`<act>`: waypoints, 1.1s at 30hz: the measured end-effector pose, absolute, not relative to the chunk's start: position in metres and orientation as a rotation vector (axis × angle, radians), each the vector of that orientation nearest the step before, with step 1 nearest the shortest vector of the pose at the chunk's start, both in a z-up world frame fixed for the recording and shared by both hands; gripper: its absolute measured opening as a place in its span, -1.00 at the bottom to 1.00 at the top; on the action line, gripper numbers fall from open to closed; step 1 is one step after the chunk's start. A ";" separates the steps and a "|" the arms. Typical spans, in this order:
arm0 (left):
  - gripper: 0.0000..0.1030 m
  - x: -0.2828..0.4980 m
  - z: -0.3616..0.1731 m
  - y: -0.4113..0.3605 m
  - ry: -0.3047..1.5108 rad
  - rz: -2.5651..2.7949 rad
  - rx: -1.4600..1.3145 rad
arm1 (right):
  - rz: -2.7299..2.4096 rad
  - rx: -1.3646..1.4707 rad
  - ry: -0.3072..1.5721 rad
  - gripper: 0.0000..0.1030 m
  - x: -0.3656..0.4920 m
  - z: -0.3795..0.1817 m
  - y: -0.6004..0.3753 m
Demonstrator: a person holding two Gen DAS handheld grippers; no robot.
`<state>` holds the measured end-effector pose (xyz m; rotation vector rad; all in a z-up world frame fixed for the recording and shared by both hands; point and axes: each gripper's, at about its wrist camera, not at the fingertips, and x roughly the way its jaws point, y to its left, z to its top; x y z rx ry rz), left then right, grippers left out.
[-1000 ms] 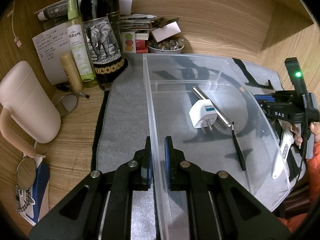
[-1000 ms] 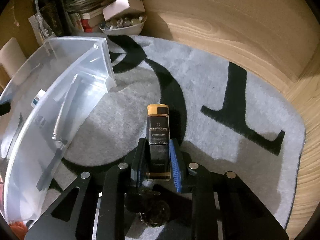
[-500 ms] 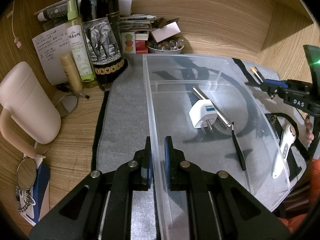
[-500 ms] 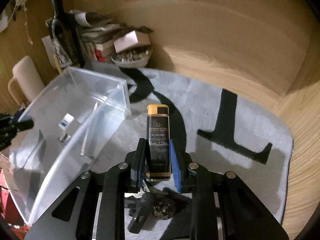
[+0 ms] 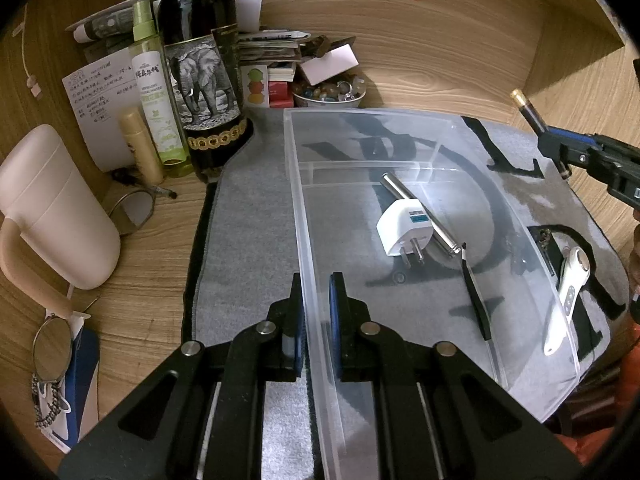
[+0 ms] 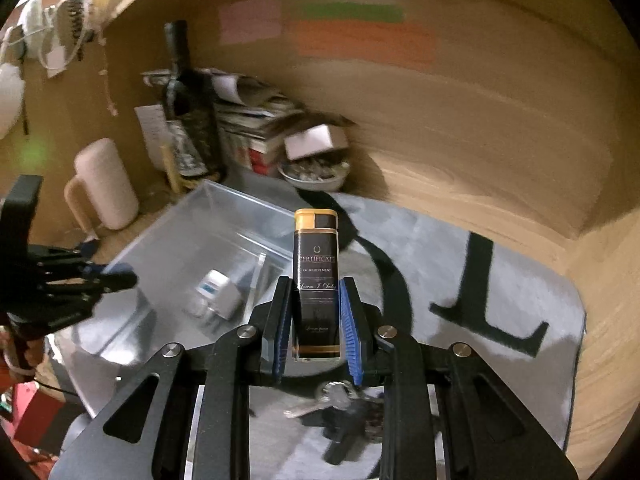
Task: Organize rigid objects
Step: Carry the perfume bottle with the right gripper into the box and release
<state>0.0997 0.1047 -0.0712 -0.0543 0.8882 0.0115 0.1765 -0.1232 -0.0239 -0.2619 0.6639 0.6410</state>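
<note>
My left gripper (image 5: pixel 316 304) is shut on the near left wall of a clear plastic bin (image 5: pixel 304 216) that rests on a grey mat. Inside the bin lie a white plug adapter (image 5: pixel 402 232), a metal rod (image 5: pixel 416 212) and a thin black tool (image 5: pixel 474 300). My right gripper (image 6: pixel 316 312) is shut on a black lighter with a gold cap (image 6: pixel 316 280) and holds it in the air, above and to the right of the bin (image 6: pixel 224 248). In the left wrist view the lighter (image 5: pixel 530 114) and right gripper (image 5: pixel 560 148) show at the far right.
A white handheld device (image 5: pixel 568 292) and a bunch of keys (image 6: pixel 344 404) lie on the mat right of the bin. A wine bottle (image 5: pixel 204 76), spray bottle (image 5: pixel 154 92), bowl of stones (image 5: pixel 330 94), papers and a pale mug (image 5: pixel 56 212) crowd the back left. Wooden walls enclose the desk.
My right gripper has risen from the mat with the lighter and tilted up, so it now looks toward the bin and back wall. My left gripper has kept hold of the bin wall.
</note>
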 end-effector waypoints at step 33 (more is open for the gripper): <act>-0.82 0.101 -0.070 0.103 0.884 0.009 -0.059 | 0.874 -0.452 0.873 -0.58 0.161 -0.090 -0.017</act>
